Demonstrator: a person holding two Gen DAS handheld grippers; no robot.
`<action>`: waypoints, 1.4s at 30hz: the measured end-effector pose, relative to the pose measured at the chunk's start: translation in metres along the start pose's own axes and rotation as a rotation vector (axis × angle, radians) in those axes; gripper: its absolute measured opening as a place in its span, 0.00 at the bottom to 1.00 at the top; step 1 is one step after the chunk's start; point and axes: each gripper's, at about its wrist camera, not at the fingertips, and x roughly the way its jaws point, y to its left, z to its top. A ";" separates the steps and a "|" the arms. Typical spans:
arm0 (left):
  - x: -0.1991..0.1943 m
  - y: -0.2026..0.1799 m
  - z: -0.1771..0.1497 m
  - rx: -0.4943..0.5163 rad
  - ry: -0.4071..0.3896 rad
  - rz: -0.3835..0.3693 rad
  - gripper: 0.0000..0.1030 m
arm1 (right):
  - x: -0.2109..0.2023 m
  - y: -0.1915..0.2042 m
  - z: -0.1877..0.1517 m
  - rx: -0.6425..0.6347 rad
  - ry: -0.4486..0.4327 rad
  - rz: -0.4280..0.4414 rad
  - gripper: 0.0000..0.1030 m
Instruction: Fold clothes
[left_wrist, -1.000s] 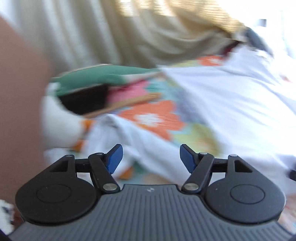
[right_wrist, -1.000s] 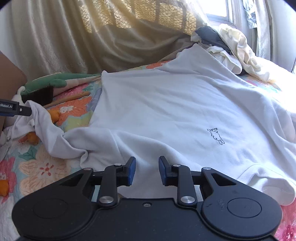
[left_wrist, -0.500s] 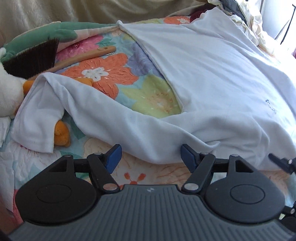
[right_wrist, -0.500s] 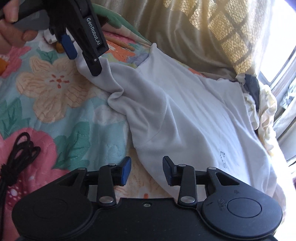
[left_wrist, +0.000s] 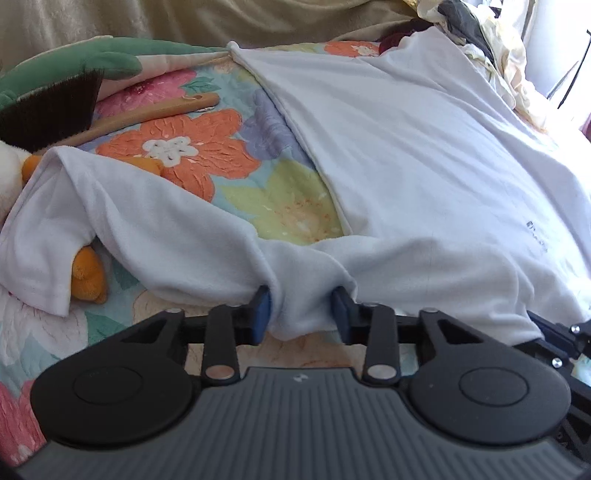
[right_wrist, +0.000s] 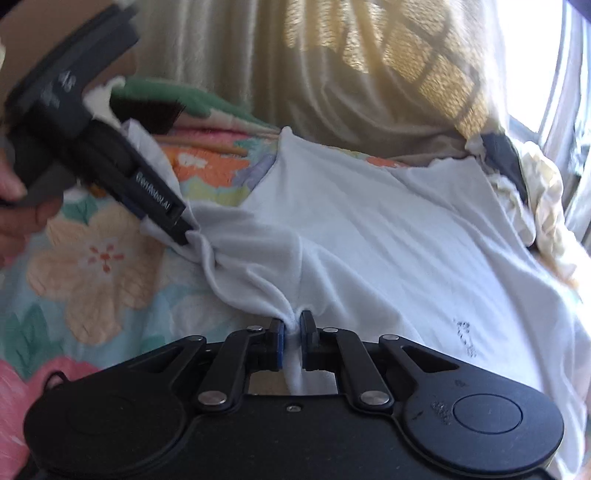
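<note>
A white long-sleeved shirt (left_wrist: 424, 147) lies spread on a floral quilt (left_wrist: 280, 206); it also shows in the right wrist view (right_wrist: 388, 240). Its sleeve (left_wrist: 122, 206) trails left over an orange-footed plush toy. My left gripper (left_wrist: 301, 314) straddles a bunched fold where the sleeve meets the body, jaws still apart with cloth between them. In the right wrist view the left gripper (right_wrist: 177, 229) shows at the left with cloth at its tip. My right gripper (right_wrist: 291, 334) is shut on a pinched fold of the shirt's edge.
A wooden-handled brush (left_wrist: 55, 114) and a green plush toy (left_wrist: 110, 55) lie at the back left. A pile of other clothes (right_wrist: 528, 184) sits at the back right. A curtain (right_wrist: 332, 66) hangs behind the bed.
Both grippers moved forward onto the shirt. The right one closed on a fold of its edge. The left one went from clear of the cloth to straddling the sleeve fold.
</note>
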 end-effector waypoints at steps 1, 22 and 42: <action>-0.004 0.001 0.002 -0.014 -0.003 -0.011 0.18 | -0.008 -0.009 0.001 0.068 -0.019 0.046 0.08; -0.094 -0.030 0.012 0.298 -0.035 0.020 0.23 | -0.028 -0.004 -0.028 0.230 0.106 0.374 0.10; -0.063 -0.072 -0.018 0.369 0.022 -0.123 0.47 | -0.066 -0.075 -0.059 0.360 0.179 0.186 0.35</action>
